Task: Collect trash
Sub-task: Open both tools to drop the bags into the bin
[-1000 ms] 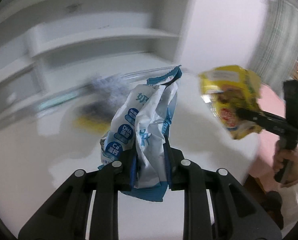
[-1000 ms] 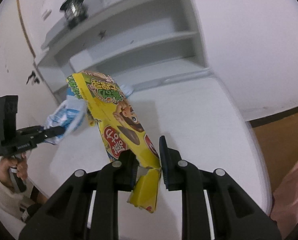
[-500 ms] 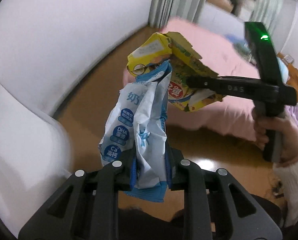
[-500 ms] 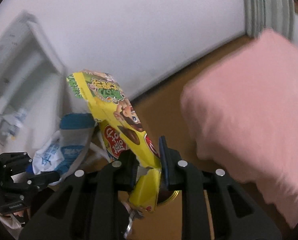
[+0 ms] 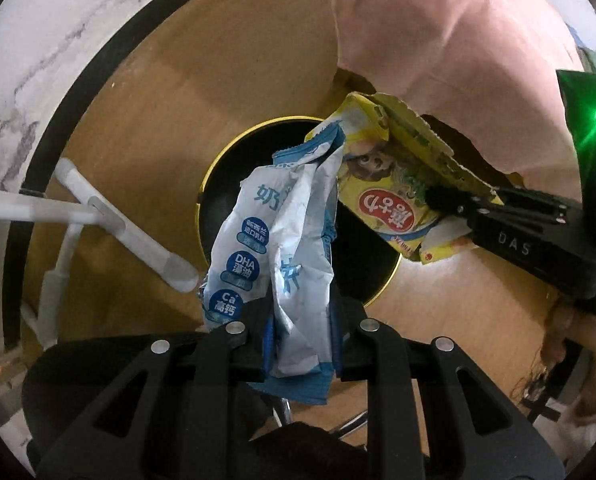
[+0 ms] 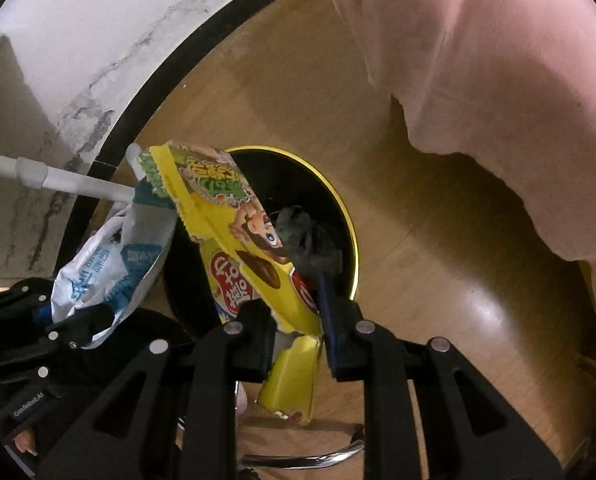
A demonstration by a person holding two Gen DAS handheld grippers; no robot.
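My left gripper (image 5: 299, 312) is shut on a crumpled white-and-blue milk packet (image 5: 274, 240) and holds it above a round black bin with a yellow rim (image 5: 226, 168) on the wooden floor. My right gripper (image 6: 298, 320) is shut on a flattened yellow snack box (image 6: 234, 248) over the same bin (image 6: 337, 200). The right gripper with the yellow box (image 5: 385, 196) shows in the left wrist view, right beside the packet. The packet (image 6: 114, 264) and left gripper show at the left of the right wrist view. A dark crumpled lump (image 6: 305, 240) lies in the bin.
A pink bedcover (image 5: 457, 40) hangs over the floor at the upper right. White table legs (image 5: 110, 220) stand left of the bin. A marble wall with a black skirting (image 6: 118, 60) curves behind. A chrome chair base (image 6: 317, 456) is below.
Both grippers have swung away from the white desk and shelves and tilted down over the bin on the floor. Each still holds its piece of trash.
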